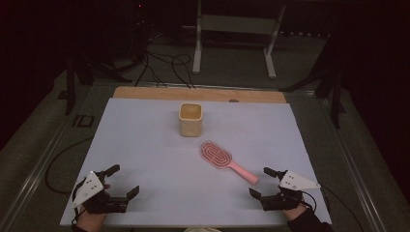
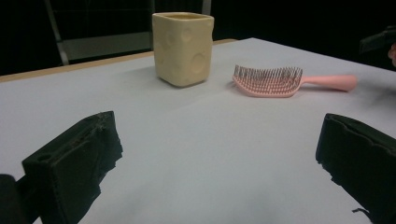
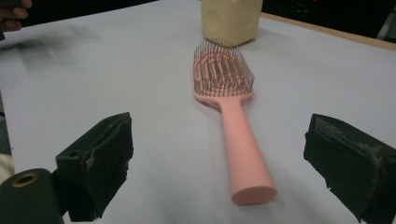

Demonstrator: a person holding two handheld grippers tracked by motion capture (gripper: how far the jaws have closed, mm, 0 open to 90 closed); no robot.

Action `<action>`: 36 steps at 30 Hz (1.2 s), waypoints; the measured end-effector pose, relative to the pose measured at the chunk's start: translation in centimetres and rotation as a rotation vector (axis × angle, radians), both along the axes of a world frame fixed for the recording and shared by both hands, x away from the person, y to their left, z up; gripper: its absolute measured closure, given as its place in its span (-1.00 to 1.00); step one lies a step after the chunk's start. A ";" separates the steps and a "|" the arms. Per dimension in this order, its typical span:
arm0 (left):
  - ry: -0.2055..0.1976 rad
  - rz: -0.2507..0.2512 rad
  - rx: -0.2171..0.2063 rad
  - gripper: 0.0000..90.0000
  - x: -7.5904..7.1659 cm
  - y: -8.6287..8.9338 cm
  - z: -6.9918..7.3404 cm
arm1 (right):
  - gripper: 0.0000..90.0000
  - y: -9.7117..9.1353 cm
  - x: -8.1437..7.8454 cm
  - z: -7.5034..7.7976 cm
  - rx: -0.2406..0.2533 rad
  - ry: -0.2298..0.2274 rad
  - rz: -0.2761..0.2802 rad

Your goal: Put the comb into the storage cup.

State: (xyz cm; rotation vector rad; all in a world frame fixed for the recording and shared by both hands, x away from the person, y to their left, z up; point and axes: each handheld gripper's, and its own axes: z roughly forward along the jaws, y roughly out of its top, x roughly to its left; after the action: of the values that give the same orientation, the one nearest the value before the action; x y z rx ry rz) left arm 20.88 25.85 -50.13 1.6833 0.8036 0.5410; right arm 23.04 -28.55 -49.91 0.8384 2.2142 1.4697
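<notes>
Your right claw (image 3: 219, 163) stands wide and holds nothing; the pink brush (image 3: 227, 102) lies on the white surface (image 1: 145, 145) just ahead, its handle end between the jaws, bristles up, near the yellow cup (image 1: 190, 119). Go forward low, close on the handle's middle. Your left claw (image 2: 210, 158) is wide too, empty.

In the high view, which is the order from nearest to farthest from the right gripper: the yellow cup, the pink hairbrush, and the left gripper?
1. The pink hairbrush: its handle end lies just left of the right gripper.
2. The yellow cup: farther back, near the table's middle.
3. The left gripper: at the opposite front corner, across the table.
</notes>
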 end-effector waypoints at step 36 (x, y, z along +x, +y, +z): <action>-0.021 -0.003 -0.022 -1.00 -0.4 0.3 0.2 | -0.81 1.0 -0.3 1.2 -0.029 0.053 0.036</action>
State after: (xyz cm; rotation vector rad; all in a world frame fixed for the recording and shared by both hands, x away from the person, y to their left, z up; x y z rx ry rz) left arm 20.53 26.10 -49.89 1.6557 0.7888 0.5449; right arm 22.78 -27.53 -48.72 0.8412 2.2950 1.4444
